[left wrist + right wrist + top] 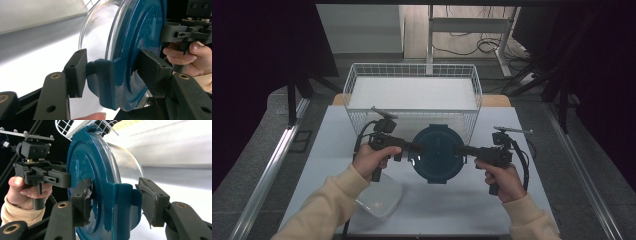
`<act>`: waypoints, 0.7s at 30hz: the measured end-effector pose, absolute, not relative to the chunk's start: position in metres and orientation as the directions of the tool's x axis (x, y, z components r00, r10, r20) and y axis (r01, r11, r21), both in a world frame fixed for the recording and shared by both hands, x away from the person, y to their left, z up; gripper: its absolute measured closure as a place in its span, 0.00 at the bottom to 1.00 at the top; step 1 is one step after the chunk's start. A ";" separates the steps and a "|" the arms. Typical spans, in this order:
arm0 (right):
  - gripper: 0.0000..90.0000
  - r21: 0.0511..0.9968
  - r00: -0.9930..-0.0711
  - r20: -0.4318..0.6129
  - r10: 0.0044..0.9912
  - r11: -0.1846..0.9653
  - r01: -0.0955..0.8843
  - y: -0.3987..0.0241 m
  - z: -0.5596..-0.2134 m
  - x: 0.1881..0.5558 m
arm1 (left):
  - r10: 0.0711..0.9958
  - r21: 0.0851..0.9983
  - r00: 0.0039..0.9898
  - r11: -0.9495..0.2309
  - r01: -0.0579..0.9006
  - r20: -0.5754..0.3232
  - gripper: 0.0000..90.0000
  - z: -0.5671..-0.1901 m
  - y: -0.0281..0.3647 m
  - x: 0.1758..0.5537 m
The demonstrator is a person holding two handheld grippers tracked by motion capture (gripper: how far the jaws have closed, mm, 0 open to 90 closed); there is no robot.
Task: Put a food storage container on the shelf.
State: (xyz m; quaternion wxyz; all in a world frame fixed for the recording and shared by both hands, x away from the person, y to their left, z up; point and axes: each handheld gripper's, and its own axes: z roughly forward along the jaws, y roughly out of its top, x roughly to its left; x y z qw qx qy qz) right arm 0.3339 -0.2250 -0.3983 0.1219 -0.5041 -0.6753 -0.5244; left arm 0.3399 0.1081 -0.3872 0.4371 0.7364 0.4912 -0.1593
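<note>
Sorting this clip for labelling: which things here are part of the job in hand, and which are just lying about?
In the job:
- round container with blue lid, clip tabs clamped on both sides
- left tool, gripping its left tab
- right tool, gripping its right tab

Lying about:
- white wire basket behind
- clear square container at front left
- white table

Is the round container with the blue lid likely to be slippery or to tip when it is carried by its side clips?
Probably stiff: the round container has a clear, glossy wall, so perhaps slippery. Each tongs, left and right, clamps a lid clip only, so it might swing or unclip.
</note>
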 end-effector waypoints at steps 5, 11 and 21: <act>0.51 0.594 -0.476 0.689 0.547 -0.051 0.803 -0.219 -0.393 0.334 | 0.591 0.498 0.469 -0.127 0.858 -0.657 0.47 -0.380 0.115 0.336; 0.51 0.603 -0.489 0.684 0.541 -0.041 0.797 -0.211 -0.386 0.336 | 0.599 0.512 0.471 -0.117 0.851 -0.647 0.47 -0.373 0.123 0.334; 0.51 0.609 -0.502 0.677 0.539 -0.027 0.793 -0.204 -0.381 0.343 | 0.599 0.518 0.465 -0.095 0.850 -0.652 0.47 -0.371 0.130 0.337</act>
